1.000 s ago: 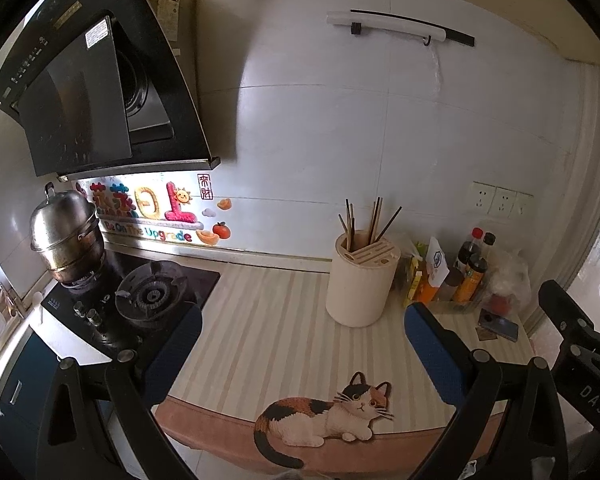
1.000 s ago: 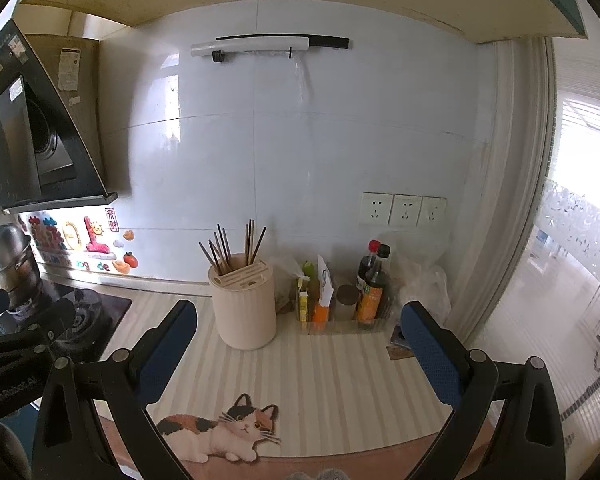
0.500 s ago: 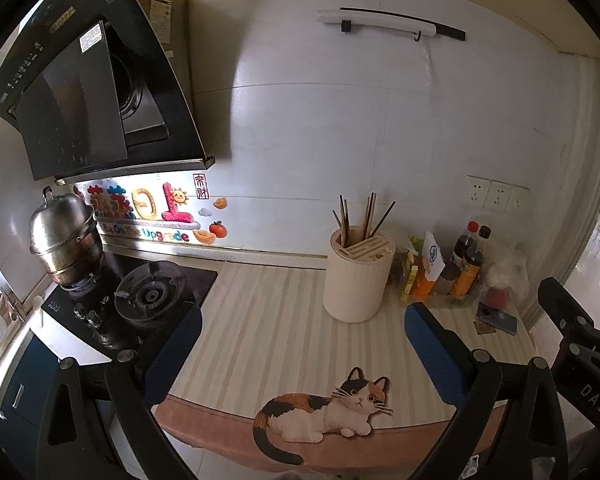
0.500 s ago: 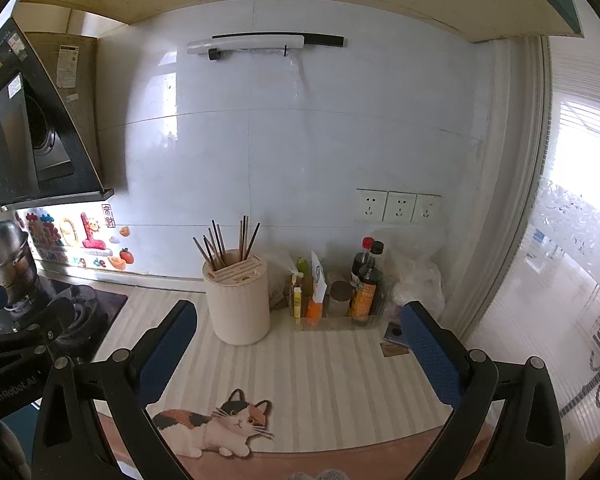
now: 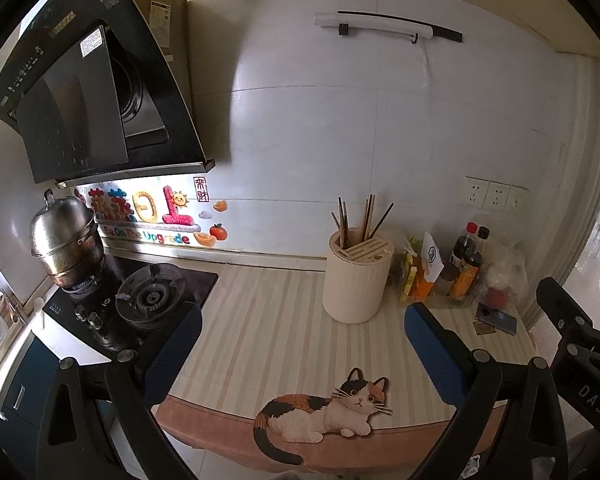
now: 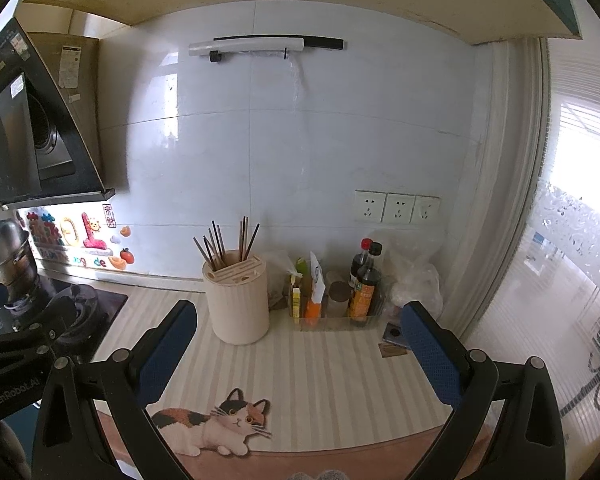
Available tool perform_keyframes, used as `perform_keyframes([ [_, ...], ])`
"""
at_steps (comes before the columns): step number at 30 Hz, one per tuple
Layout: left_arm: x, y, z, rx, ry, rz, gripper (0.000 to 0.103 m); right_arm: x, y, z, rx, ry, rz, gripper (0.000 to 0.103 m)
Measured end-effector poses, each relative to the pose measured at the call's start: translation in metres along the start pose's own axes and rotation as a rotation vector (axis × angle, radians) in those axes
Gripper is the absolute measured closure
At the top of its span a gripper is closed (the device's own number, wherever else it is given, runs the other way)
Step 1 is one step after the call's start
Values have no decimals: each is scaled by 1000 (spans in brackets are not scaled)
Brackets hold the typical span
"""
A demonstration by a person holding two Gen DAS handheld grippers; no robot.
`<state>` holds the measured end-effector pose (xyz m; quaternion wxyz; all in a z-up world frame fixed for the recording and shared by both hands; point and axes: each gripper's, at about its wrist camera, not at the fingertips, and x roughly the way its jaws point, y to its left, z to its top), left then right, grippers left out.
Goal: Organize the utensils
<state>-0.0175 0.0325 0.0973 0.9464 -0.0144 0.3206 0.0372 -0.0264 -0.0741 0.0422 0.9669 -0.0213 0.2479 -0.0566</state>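
Observation:
A cream cylindrical utensil holder (image 5: pixel 357 280) (image 6: pixel 238 300) stands on the striped counter mat near the wall, with several dark chopsticks (image 5: pixel 360 220) (image 6: pixel 226 242) upright in its slotted top. My left gripper (image 5: pixel 300 340) hovers open in front of the counter, the holder beyond it and slightly right of centre. My right gripper (image 6: pixel 300 340) is also open and empty, with the holder ahead and left of centre. Both sets of blue fingers (image 5: pixel 430 352) (image 6: pixel 166 350) hold nothing.
A gas stove (image 5: pixel 148 300) with a steel pot (image 5: pixel 66 240) sits left under a black range hood (image 5: pixel 80 92). Sauce bottles (image 6: pixel 364 284), packets and a plastic bag crowd the back right corner. A phone (image 5: pixel 496 318) lies nearby. A cat picture (image 5: pixel 324 410) marks the mat's front edge.
Both grippers have drifted a little back and up from the counter, so the holder and cat picture sit slightly lower and smaller in view. Both stay open.

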Motion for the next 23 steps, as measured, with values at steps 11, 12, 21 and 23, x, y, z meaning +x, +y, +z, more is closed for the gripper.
perform_keyframes([
  [11, -1, 1, 0, 0, 0, -3, 0, -2, -1, 1, 0, 2, 1, 0],
  [12, -1, 1, 0, 0, 0, -4, 0, -3, -1, 1, 0, 1, 1, 0],
  [21, -1, 1, 0, -9, -2, 1, 0, -2, -1, 1, -2, 0, -4, 0],
  [23, -1, -1, 1, -13, 1, -2, 0, -2, -1, 2, -1, 0, -3, 0],
])
